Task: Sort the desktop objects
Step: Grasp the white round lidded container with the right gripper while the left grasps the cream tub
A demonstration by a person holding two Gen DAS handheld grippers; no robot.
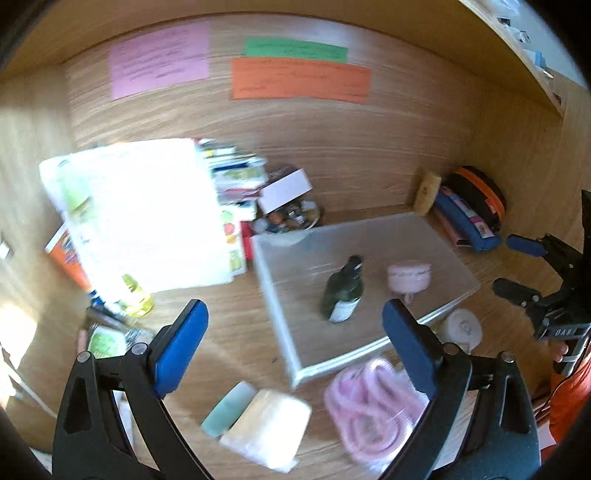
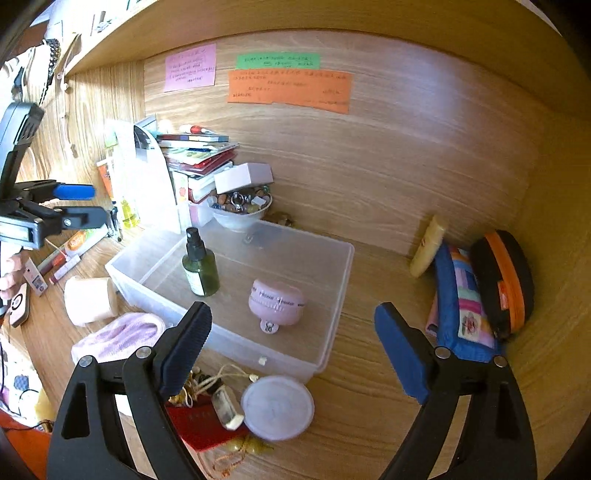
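Spread wide at the bottom of the left view, the left claw (image 1: 295,345) holds nothing; bottle (image 1: 342,291) and pink timer (image 1: 409,277) sit mid-frame in the bin (image 1: 295,354). Right view: right claw (image 2: 293,347) likewise spread, lower centre, over the bin's near wall.

We looked into a wood-grain desk alcove whose back wall (image 2: 369,155) carried an orange paper note (image 2: 288,90); a green note (image 2: 277,61) sat just above it and a pink one (image 2: 190,67) to its left. A shelf board (image 2: 258,18) ran overhead, and bright sunlight fell far left of the orange note
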